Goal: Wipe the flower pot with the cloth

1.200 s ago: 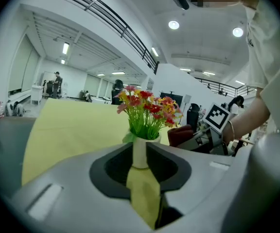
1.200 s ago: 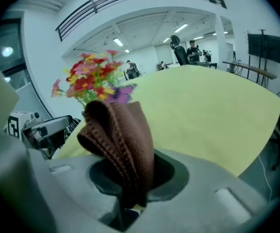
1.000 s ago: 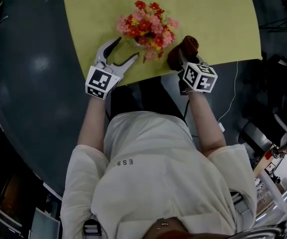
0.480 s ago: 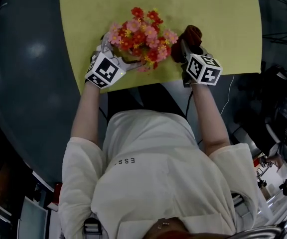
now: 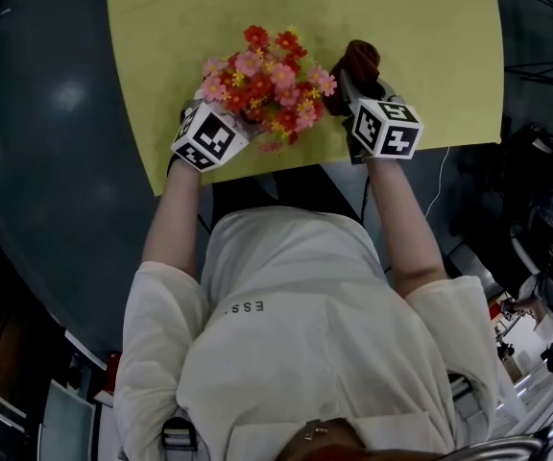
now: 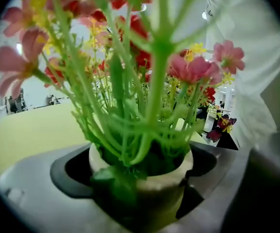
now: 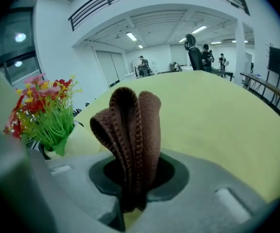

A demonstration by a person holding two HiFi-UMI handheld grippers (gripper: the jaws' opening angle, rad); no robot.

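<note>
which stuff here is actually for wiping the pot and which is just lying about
For the job:
- pot with its flowers
- cloth
- table that the pot stands on

Just about:
- chair beyond the table
- people at the back of the room

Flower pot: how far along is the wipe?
Done: the right gripper is clamped on the brown cloth. In hand: the jaws of the left gripper have just been closing round the flower pot, apparently bracing it. Left: the cloth sits beside the pot, not touching, so wiping has not started.
</note>
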